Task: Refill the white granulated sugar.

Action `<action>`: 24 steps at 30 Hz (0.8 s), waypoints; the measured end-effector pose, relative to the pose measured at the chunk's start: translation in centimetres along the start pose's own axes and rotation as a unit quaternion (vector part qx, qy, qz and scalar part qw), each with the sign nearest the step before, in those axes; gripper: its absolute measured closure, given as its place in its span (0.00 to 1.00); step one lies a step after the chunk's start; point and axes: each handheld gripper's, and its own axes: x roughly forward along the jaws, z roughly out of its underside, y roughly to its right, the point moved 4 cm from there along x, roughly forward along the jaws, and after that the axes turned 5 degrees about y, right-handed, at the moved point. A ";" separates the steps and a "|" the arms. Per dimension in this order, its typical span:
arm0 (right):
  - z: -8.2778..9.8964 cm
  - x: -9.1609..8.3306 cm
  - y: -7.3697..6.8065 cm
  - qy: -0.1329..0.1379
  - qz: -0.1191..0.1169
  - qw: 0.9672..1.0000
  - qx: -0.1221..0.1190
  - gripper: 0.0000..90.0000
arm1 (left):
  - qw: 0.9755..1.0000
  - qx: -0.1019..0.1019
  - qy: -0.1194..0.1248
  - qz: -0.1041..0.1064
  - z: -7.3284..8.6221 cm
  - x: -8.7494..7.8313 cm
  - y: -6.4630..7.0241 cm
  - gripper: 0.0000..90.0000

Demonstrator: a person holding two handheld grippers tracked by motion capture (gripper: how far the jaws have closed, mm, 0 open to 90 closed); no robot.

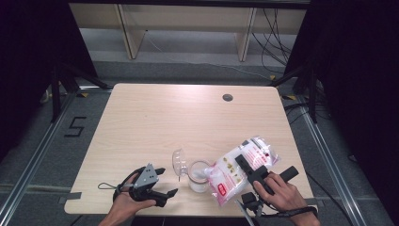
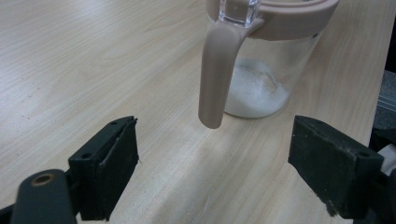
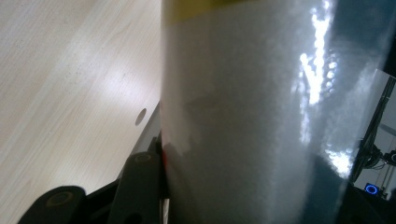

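The bag of white granules is clamped in the right gripper, its long axis tilted, lower end down-left over the open jar near the table's front edge. The left gripper rests just left of the jar, jaws wide apart, empty, facing the jar's handle.

I see a clear jar upright near the table's front edge, some white powder inside, and a white bag tilted mouth-down over it, probably pouring.
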 end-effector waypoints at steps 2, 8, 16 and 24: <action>0.0 0.1 0.0 0.002 -0.001 1.000 -0.004 0.67 | 1.000 0.000 -0.003 0.003 0.0 -0.1 0.0 0.17; 0.0 0.0 0.0 0.000 -0.002 1.000 -0.004 0.67 | 1.000 0.000 -0.001 0.001 0.0 0.0 0.0 0.17; 0.1 0.0 -0.1 -0.002 -0.002 1.000 -0.004 0.67 | 1.000 0.000 -0.003 0.003 0.0 0.0 0.0 0.17; 0.2 0.0 0.1 -0.002 -0.005 1.000 -0.011 0.67 | 1.000 -0.001 0.000 0.000 0.0 0.0 0.0 0.17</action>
